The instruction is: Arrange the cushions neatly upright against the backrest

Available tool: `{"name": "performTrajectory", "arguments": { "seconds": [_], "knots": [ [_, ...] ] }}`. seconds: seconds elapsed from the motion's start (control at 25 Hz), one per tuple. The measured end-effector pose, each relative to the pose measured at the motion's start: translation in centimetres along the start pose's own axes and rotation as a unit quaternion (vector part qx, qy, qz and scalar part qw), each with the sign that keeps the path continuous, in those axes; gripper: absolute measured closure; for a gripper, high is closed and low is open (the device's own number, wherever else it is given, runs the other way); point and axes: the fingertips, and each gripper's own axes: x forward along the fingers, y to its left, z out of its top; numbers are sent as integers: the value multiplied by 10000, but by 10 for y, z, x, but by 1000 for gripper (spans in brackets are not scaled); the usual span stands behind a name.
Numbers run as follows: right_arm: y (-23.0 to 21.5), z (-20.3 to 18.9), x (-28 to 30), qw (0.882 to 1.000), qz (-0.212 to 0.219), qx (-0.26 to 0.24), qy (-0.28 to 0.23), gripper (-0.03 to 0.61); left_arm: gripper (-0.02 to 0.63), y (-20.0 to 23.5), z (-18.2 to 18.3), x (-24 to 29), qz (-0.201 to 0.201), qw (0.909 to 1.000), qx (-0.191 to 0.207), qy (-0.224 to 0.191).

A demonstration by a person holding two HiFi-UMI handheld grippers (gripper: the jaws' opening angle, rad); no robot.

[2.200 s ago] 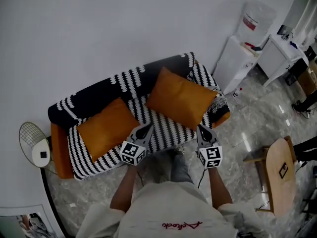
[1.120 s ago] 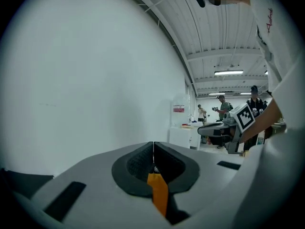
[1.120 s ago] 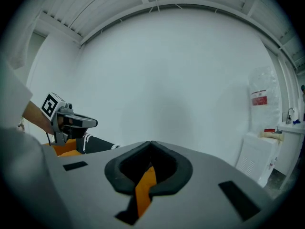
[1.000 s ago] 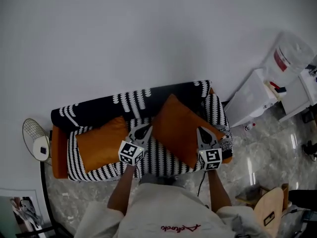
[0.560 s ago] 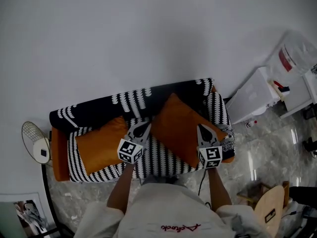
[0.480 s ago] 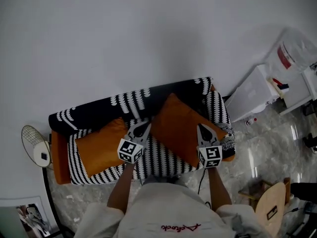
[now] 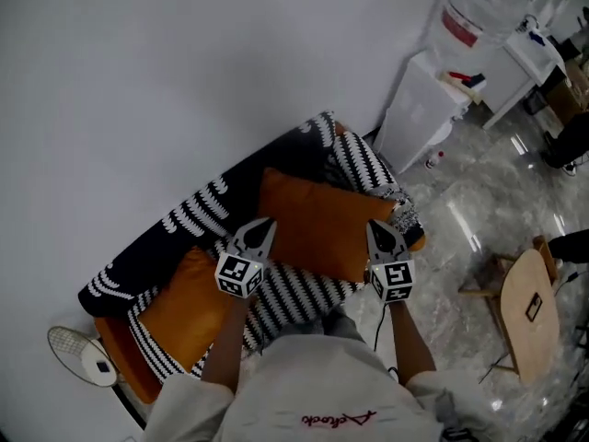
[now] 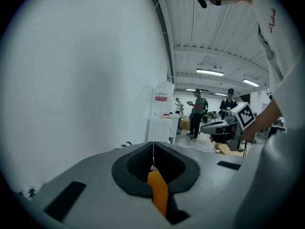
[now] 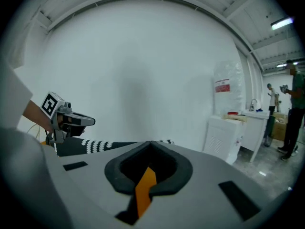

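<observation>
A white water dispenser (image 7: 414, 113) is standing beside the striped sofa (image 7: 207, 212), with a fan (image 7: 85, 357) at the other end. Its red label is too small to read. The left claw (image 7: 259, 226) and the right claw (image 7: 378, 230) are each pinching orange cloth of the big cushion (image 7: 317, 219). The cushion is now lying flatter toward the backrest than before. The second cushion (image 7: 189, 311) is resting on the seat.

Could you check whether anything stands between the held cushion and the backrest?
Nothing visible does: the cushion held by the left tongs and right tongs faces the backrest directly; the second cushion lies aside.
</observation>
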Motion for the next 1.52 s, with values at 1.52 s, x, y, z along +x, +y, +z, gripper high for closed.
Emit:
{"name": "performTrajectory", "arguments": {
  "seconds": [1.52],
  "knots": [
    [-16,-214,-44,9679,-1043,1679,1555,551,584,-16,-185,65,-760,9802,-806,1641]
  ]
}}
